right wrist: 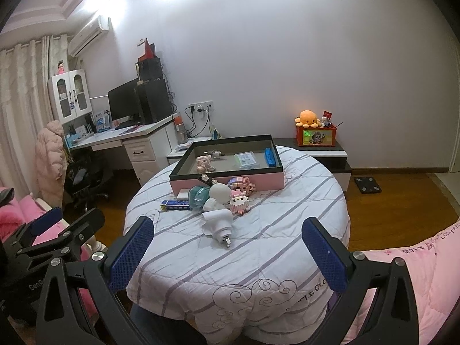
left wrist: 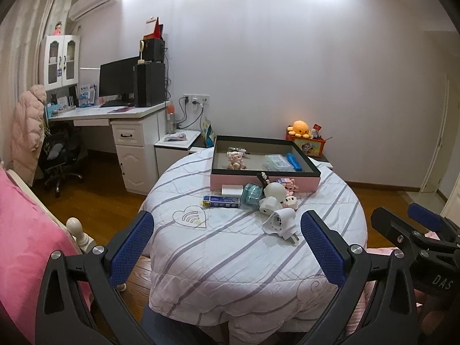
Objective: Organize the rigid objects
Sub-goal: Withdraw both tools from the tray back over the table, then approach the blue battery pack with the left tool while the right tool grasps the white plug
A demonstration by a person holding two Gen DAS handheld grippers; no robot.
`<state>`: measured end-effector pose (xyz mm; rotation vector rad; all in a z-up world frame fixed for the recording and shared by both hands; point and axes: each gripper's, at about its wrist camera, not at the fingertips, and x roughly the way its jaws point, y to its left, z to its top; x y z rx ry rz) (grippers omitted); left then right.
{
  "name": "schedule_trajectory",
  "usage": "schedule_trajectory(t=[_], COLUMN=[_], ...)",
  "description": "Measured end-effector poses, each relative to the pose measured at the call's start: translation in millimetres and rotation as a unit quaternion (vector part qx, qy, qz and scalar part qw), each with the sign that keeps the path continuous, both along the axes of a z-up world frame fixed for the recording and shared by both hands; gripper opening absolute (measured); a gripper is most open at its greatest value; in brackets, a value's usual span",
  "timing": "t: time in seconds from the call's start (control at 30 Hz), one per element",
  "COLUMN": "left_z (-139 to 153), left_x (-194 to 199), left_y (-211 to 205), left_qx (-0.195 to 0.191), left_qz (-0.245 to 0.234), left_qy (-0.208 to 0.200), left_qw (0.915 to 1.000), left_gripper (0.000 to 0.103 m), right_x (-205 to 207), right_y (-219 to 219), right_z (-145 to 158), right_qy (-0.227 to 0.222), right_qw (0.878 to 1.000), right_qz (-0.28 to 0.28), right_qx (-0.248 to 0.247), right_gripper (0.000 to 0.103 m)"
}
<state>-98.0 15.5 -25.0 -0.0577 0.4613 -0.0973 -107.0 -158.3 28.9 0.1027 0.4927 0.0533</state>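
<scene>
A quilt-covered round table (left wrist: 218, 258) holds a pile of small objects: a white plug adapter (left wrist: 280, 221) (right wrist: 217, 222), a blue box (left wrist: 221, 201) (right wrist: 175, 205), a teal tape dispenser (left wrist: 251, 197) (right wrist: 198, 197), a white round-headed figure (left wrist: 274, 191) (right wrist: 220, 192) and pink block toys (right wrist: 240, 202). Behind them stands a pink box with a black rim (left wrist: 264, 182) (right wrist: 230, 182). It holds a pink pig toy (left wrist: 235, 159), a clear case (left wrist: 277, 162) and a blue bar (left wrist: 293, 162). My left gripper (left wrist: 227, 244) and right gripper (right wrist: 228, 254) both hover open at the table's near side, holding nothing.
A white desk (left wrist: 126, 112) with a monitor and an office chair (left wrist: 60, 155) stands at the left. An orange octopus plush (right wrist: 307, 118) sits on a red box on a low cabinet behind the table. Pink bedding (right wrist: 417, 273) lies near right, and a scale (right wrist: 366, 184) is on the wooden floor.
</scene>
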Motion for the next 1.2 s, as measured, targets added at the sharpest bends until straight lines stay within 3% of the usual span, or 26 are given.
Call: schedule_trajectory(t=[0.27,0.47,0.67,0.87,1.2], left_z=[-9.1,-25.8,-41.9,-56.3,-95.2], left_x=[4.4,26.1,57.3,93.9,163.3], left_y=[1.9,3.0,11.2,14.0,14.5], left_qx=[0.001,0.010,-0.004,0.018,0.026], left_qz=[0.003,0.003,0.006,0.010,0.000], left_qy=[0.010,0.035,0.072,0.098,0.154], left_qw=[0.9999,0.9993,0.9973,0.9950,0.9877], left_gripper=[0.103,0.103,0.103,0.103,0.103], right_x=[3.8,21.1,49.4,81.0,139.2], right_y=[0.2,-1.6,-4.3,-5.0,-5.6], right_z=[-3.0,-13.9,-25.5,-39.1,-92.4], right_qy=[0.006,0.034,0.079,0.114,0.186], right_qw=[1.000,0.999,0.996,0.993,0.981], right_qz=[0.000,0.001,0.010,0.025,0.053], right_qx=[-0.004,-0.019,-0.032,-0.031,-0.023], right_gripper=[0.103,0.103,0.103,0.103,0.103])
